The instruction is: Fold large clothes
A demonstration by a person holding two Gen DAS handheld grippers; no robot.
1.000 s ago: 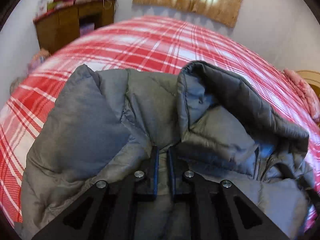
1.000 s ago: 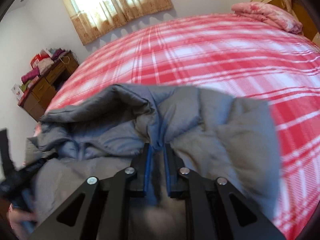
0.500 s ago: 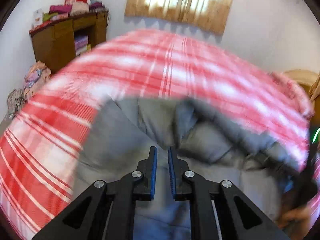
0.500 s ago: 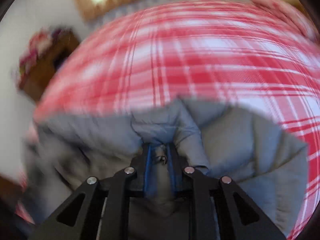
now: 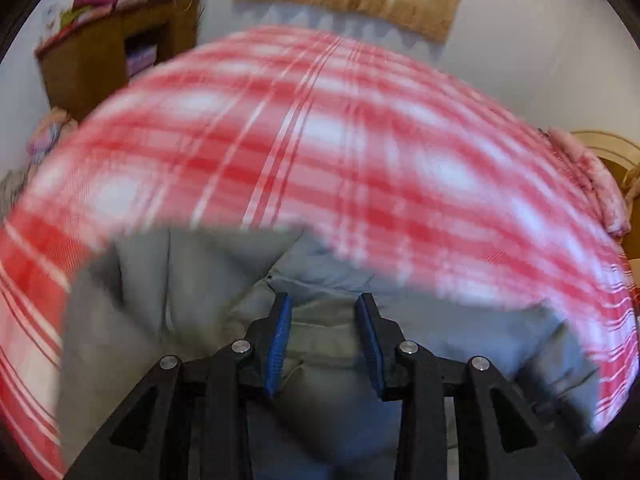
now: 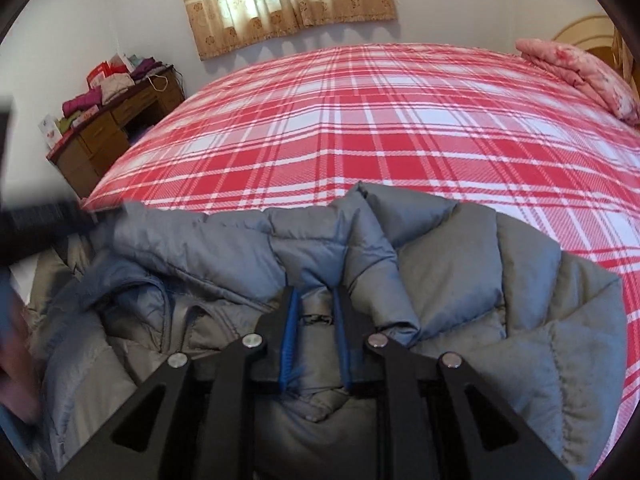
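My left tongs [image 5: 324, 312] stand apart, pads wide of each other, with grey jacket [image 5: 328, 344] fabric lying loose between and beneath them; nothing is pinched. That view is smeared with motion blur. My right tongs [image 6: 316, 308] are parted too, but less so, and a bunched fold of the jacket [image 6: 460, 280] sits in the gap; I cannot tell whether the pads [image 6: 289, 332] press it. The jacket, a quilted grey puffer, lies crumpled on the near edge of the bed [image 6: 380, 128], which has a red and white plaid cover. A pink pillow [image 6: 580, 72] rests at the bed's far right. Beyond the bed, a wooden cabinet [image 6: 108, 140] with stacked clothes stands at the left wall, and a tan curtain [image 6: 288, 0] hangs over the window.
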